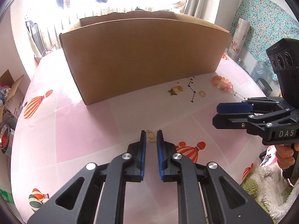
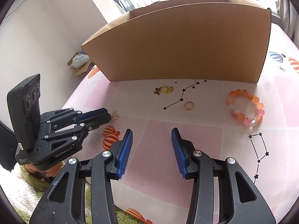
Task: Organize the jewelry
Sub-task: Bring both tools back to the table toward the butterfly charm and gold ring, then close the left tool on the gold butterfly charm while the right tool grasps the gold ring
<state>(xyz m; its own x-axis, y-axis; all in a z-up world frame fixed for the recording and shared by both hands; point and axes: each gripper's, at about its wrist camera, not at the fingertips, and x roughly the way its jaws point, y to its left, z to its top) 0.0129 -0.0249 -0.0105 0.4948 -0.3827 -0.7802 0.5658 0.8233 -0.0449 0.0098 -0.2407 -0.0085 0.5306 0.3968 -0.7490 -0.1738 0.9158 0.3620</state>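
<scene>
A brown cardboard box [image 1: 142, 56] stands at the back of the pink table; it also shows in the right wrist view [image 2: 186, 46]. My left gripper [image 1: 151, 133] is partly open, its tips either side of a small gold butterfly earring [image 1: 151, 135] lying on the table, also seen in the right wrist view [image 2: 115, 116]. My right gripper [image 2: 152, 132] is open and empty above the table. In front of the box lie a gold butterfly earring cluster [image 2: 164, 90], a gold ring [image 2: 188, 105] and an orange-pink bead bracelet [image 2: 245, 109].
The tablecloth [image 1: 74, 130] is pink with balloon and constellation prints. A fluffy green-white rug [image 1: 265, 186] lies by the near edge. An open carton [image 1: 11, 97] stands off the table at left. A grey canister [image 1: 264, 87] sits at far right.
</scene>
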